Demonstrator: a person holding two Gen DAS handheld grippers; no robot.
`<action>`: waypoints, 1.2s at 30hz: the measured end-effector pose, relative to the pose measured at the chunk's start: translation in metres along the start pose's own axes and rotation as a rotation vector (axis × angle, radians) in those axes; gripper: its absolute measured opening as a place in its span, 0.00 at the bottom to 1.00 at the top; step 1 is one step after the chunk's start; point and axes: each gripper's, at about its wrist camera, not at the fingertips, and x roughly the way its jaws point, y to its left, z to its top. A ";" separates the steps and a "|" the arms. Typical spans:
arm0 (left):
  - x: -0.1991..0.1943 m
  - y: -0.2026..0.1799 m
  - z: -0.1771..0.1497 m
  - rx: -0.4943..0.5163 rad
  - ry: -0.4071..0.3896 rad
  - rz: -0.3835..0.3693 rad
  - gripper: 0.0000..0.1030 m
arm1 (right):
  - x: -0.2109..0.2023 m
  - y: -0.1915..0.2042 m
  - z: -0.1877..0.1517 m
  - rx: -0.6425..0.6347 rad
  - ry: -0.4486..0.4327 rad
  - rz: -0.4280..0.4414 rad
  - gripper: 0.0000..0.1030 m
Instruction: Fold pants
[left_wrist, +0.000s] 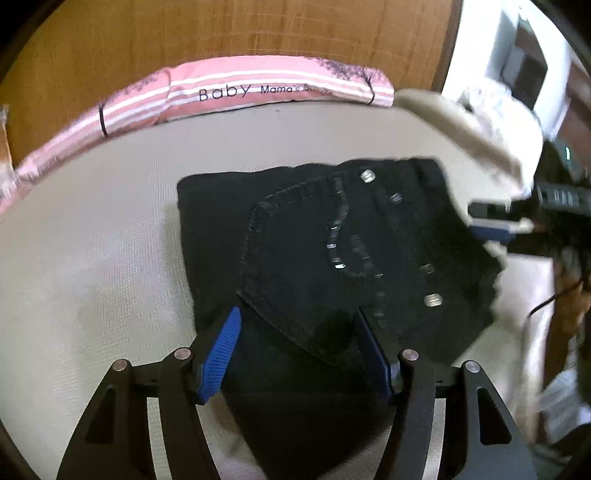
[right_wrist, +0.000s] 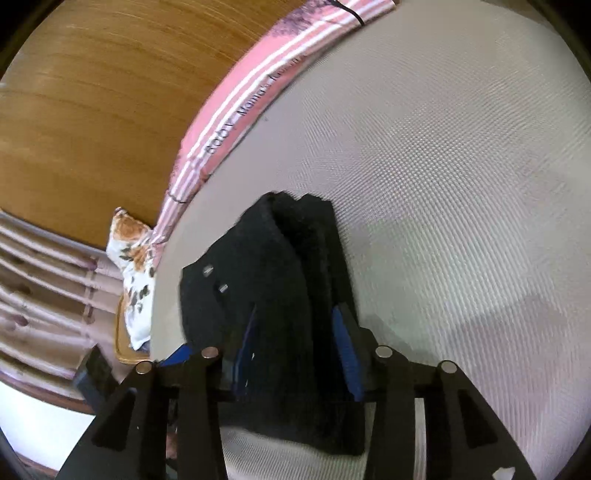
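My left gripper (left_wrist: 295, 332) gapes above the folded black pants (left_wrist: 332, 251); my right gripper (right_wrist: 295, 343) stands half-open around their edge.

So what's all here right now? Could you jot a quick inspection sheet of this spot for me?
Surface: pale woven bed cover, bare around the job.
Job's things: black pants, folded into a compact bundle, back pocket up.
Clutter: pink striped pillow along the far edge; cream cloth at one corner; flowered cushion off the side.
Tongs: left tongs open over the pants' near edge; right tongs at the far side, layers between the fingers, grip unclear.
Cables: thin dark cable beside the right tongs.
Surroundings: wooden headboard; white wall behind.
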 end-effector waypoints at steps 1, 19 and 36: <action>-0.005 0.001 -0.002 -0.019 -0.002 -0.043 0.61 | -0.004 0.003 -0.005 -0.008 0.006 0.013 0.39; 0.003 -0.008 -0.034 0.042 0.080 -0.015 0.61 | 0.003 0.014 -0.057 -0.205 0.027 -0.221 0.08; -0.028 0.008 -0.006 -0.041 -0.073 0.110 0.62 | -0.026 0.073 -0.007 -0.318 -0.098 -0.214 0.33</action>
